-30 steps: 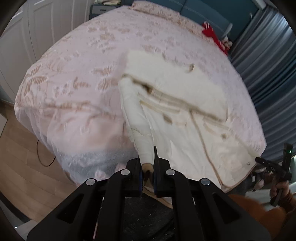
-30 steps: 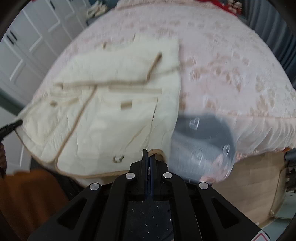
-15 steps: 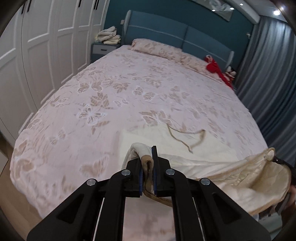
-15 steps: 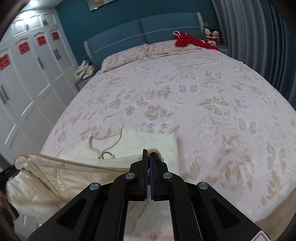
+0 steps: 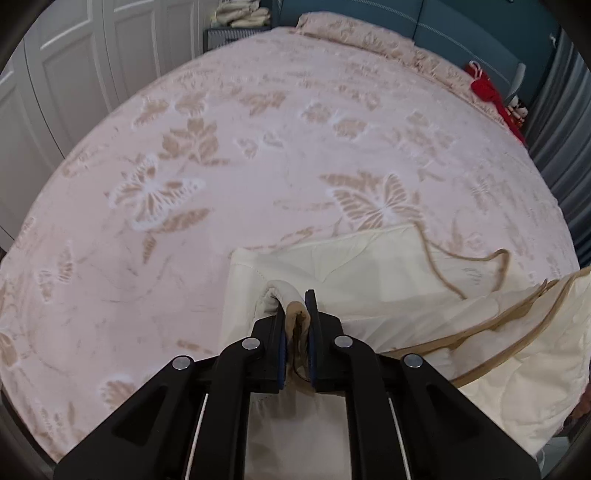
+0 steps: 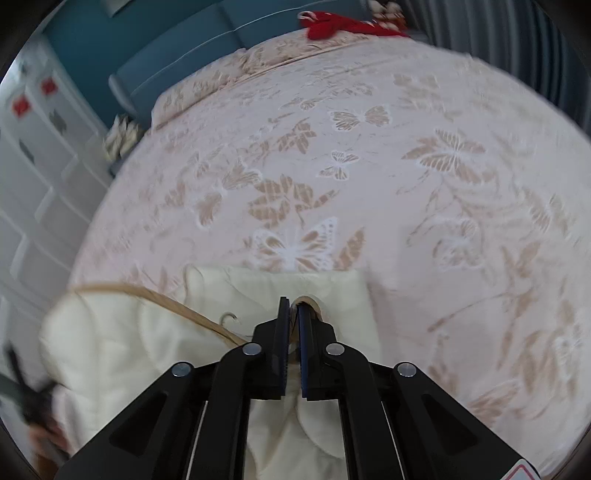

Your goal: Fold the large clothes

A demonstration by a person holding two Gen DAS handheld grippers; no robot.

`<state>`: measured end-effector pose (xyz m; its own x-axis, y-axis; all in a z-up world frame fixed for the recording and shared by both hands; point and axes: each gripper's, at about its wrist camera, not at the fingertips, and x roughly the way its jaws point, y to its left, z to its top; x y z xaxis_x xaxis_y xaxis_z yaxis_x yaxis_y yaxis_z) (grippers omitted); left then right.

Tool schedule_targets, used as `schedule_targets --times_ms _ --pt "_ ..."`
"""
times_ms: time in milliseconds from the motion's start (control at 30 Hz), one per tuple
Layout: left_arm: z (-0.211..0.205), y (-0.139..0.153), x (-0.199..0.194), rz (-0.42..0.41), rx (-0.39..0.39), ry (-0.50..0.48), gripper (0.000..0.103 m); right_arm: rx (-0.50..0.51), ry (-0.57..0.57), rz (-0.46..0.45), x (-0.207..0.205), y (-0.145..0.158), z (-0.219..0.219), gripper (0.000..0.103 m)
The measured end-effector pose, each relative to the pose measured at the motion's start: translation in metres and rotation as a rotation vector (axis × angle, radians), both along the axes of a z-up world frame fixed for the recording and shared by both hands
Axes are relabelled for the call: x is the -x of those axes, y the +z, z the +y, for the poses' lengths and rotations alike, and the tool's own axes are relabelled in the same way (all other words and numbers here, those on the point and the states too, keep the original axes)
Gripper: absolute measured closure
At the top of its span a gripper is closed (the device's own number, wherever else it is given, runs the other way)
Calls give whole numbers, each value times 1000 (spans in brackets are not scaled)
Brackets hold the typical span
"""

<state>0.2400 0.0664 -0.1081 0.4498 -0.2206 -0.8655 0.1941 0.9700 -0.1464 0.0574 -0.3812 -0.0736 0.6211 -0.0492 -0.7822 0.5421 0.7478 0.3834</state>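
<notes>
A cream quilted jacket with tan trim (image 5: 388,273) lies on the near part of the pink butterfly-print bed (image 5: 258,147). My left gripper (image 5: 295,299) is shut on a cream and tan fold of it, held low over the folded body. The lifted hem sags off to the right (image 5: 517,314). My right gripper (image 6: 291,304) is shut on a tan-trimmed edge of the same jacket (image 6: 258,291), low over the bed (image 6: 406,166). The jacket's lifted part bulges to the left (image 6: 110,332).
White wardrobe doors (image 5: 74,74) stand to the left of the bed. A blue headboard (image 6: 177,62) and pillows (image 5: 354,33) are at the far end, with red items (image 6: 332,26) beside grey curtains (image 5: 561,129). A nightstand holds folded cloth (image 5: 236,18).
Both grippers have carried the jacket's lower end up from the foot of the bed and forward over its upper part, then dropped lower toward the bed. Both stay shut on the fabric.
</notes>
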Motion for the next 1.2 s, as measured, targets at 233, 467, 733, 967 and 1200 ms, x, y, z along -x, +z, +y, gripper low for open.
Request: schedule_targets --times_ms 233,467,733,967,1200 --pt "3 -10 -3 11 49 -10 93 -21 72 -244 52 54 17 85" --pt "12 10 11 -32 91 -16 81 24 3 -377 94 77 9 38" --pt "42 60 38 -175 150 60 22 124 132 -84 45 16 26 38" --pt "15 10 5 22 145 -17 45 63 84 24 8 -31 19 67" --pt "13 30 -10 -38 168 13 97 87 46 -156 5 28 10 100"
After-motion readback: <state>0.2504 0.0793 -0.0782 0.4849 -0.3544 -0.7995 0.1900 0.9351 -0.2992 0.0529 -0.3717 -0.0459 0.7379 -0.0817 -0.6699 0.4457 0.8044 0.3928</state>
